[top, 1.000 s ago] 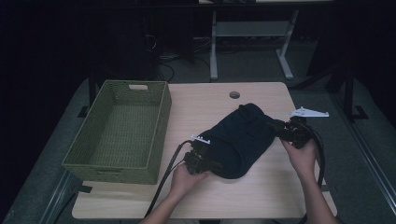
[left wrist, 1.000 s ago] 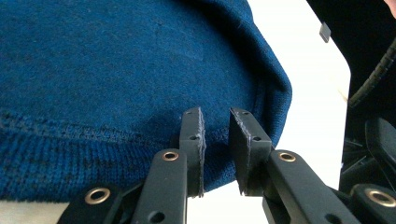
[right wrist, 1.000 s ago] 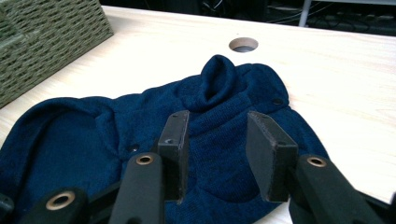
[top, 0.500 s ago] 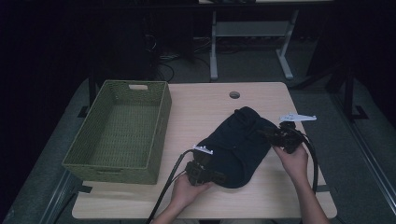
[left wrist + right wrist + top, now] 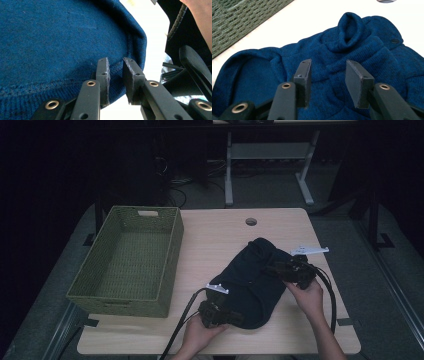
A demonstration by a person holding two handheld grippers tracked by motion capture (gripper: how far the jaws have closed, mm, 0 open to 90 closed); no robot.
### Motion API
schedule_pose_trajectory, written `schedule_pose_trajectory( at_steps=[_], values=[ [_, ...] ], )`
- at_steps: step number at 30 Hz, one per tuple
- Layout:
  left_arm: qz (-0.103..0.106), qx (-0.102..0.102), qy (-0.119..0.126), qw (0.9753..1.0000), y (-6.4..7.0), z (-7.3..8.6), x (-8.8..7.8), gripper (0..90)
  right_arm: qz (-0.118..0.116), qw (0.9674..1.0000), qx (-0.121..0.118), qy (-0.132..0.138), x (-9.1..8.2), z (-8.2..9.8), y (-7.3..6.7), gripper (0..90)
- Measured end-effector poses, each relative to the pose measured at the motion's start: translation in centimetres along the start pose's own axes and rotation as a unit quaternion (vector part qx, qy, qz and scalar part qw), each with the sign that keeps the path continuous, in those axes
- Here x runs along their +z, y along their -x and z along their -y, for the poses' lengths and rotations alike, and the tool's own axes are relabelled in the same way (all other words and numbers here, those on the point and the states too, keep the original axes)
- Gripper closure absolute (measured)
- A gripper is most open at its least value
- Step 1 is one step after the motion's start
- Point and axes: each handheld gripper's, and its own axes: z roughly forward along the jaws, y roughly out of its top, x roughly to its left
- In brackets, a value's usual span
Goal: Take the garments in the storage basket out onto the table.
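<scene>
A dark blue knit sweater [image 5: 250,280] lies bunched on the wooden table [image 5: 215,235], its collar toward the far side. At the garment's near left edge, my left gripper [image 5: 227,316] is shut on the hem. In the left gripper view the ribbed hem of the sweater [image 5: 62,37] runs between the narrow-set pads of that gripper [image 5: 115,66]. My right gripper [image 5: 274,268] is at the sweater's right side. In the right gripper view, this gripper [image 5: 328,68] stands open just over the sweater [image 5: 352,50]. Its jaws have just been opening, with nothing pinched.
A green woven basket [image 5: 172,255] stands empty on the table's left half, and its wall [image 5: 242,20] is also in the right gripper view. A round cable hole [image 5: 251,221] sits near the far edge. Cables trail from both grippers toward the person.
Both hands have come nearer the person's edge of the table. The sweater's near end has been drawn along with the left gripper. The right gripper has shifted left onto the garment.
</scene>
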Motion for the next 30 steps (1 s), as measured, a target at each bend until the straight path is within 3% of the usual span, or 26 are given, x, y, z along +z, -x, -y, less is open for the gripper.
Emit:
schedule_pose_trajectory(
  at_steps=[6,14,16,19,23,30],
  values=[
    [0.008,0.005,-0.001,1.0,0.5,0.4,0.0,74.7,-0.007,0.9999,0.004,-0.007,-0.1,0.1,-0.6,54.6],
    [0.0,0.015,0.038,0.9992,0.4,-1.4,-2.2,73.4,-0.009,0.9998,0.013,-0.01,-0.7,0.9,-0.9,53.1],
    [-0.006,0.011,0.058,0.9982,-0.2,-2.3,-3.1,72.8,-0.012,0.9997,0.015,-0.016,-0.9,1.4,-1.1,54.5],
    [-0.015,0.011,0.07,0.9974,-0.7,-2.8,-3.7,72.4,-0.021,0.9995,0.017,-0.018,-1.0,1.9,-1.2,56.7],
    [-0.04,0.0,0.103,0.9939,-2.1,-3.9,-4.6,72.4,-0.038,0.9985,0.023,-0.031,-1.0,3.5,-1.8,61.0],
    [-0.066,-0.003,0.106,0.9921,-3.6,-4.7,-4.5,72.4,-0.067,0.9965,0.035,-0.036,-0.9,5.7,-1.9,71.3]
  ],
)
